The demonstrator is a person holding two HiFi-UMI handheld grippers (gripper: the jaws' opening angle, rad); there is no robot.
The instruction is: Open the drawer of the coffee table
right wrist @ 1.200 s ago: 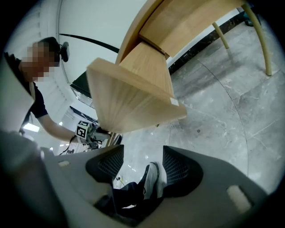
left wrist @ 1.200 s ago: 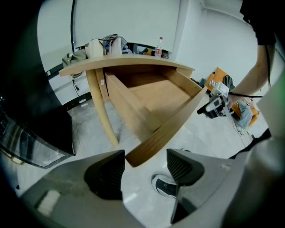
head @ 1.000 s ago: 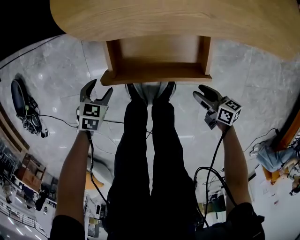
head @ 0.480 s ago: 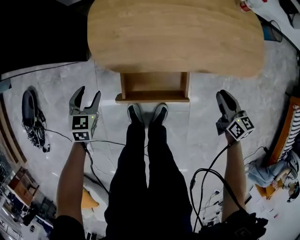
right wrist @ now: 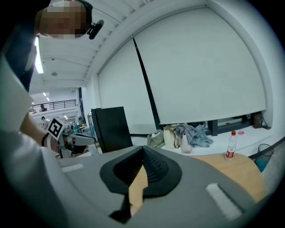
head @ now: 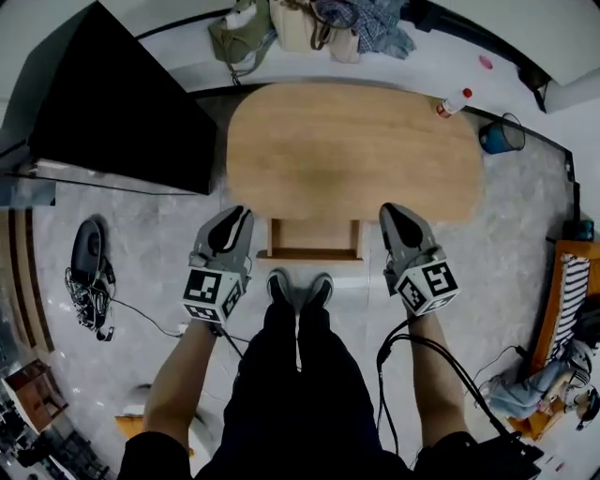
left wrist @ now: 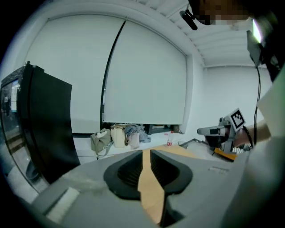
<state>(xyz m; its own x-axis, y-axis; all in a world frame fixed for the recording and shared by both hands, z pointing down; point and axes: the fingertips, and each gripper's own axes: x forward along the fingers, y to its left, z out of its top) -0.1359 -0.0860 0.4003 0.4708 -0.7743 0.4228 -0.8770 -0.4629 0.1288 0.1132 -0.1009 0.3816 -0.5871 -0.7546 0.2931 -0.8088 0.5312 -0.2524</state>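
The wooden oval coffee table (head: pixel 352 150) stands in front of me in the head view. Its drawer (head: pixel 314 242) is pulled out toward my feet and looks empty. My left gripper (head: pixel 240 216) hovers over the drawer's left side, my right gripper (head: pixel 391 212) over its right side; neither touches it. Both pairs of jaws have just been closing and now stand shut with nothing between them. In the left gripper view the left gripper (left wrist: pixel 147 165) shows only tabletop through a thin slit. The right gripper (right wrist: pixel 141 171) looks the same in its own view.
A tall black cabinet (head: pixel 112 112) stands left of the table. Bags and clothes (head: pixel 300 23) lie against the far wall. A bottle (head: pixel 452 103) sits at the table's far right corner, with a blue bin (head: pixel 499 136) beyond. Cables (head: pixel 89 281) lie on the floor at left.
Both grippers have risen from floor level beside the open drawer to above table height. Their jaws went from open to shut. The head view has pulled up and back.
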